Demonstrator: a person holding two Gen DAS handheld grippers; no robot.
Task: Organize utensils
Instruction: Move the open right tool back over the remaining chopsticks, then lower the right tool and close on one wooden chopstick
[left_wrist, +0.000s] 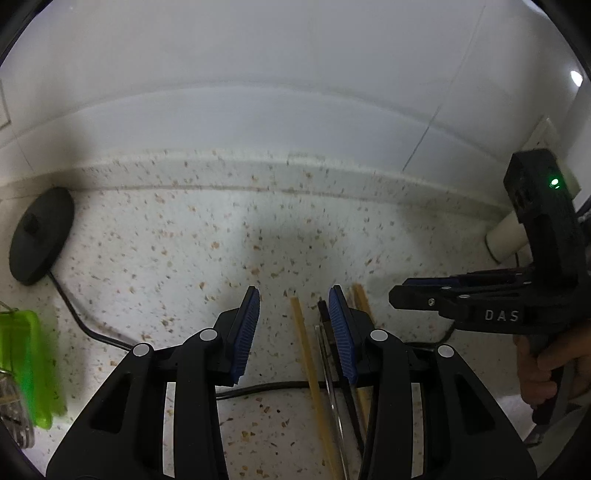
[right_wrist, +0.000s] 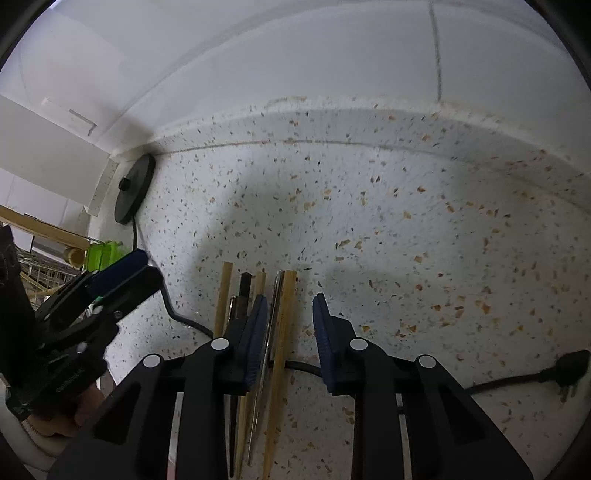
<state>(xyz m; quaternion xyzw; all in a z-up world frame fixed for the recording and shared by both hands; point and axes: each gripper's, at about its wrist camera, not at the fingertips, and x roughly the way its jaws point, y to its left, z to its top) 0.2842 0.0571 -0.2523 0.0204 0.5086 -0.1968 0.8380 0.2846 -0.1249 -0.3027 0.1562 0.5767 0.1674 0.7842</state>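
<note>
Loose chopsticks (right_wrist: 280, 332) on speckled counter (right_wrist: 406, 229), green holder (left_wrist: 33, 365) at left

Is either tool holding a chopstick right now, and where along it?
Neither. The left tool and right tool are open above the chopsticks lying on the counter.

Wooden chopsticks (right_wrist: 282, 332), speckled glossy stone countertop (right_wrist: 406, 229)

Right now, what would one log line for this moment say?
left gripper: open, empty | right gripper: open, empty | chopsticks: lying on countertop beneath both | cord: under chopsticks
</note>
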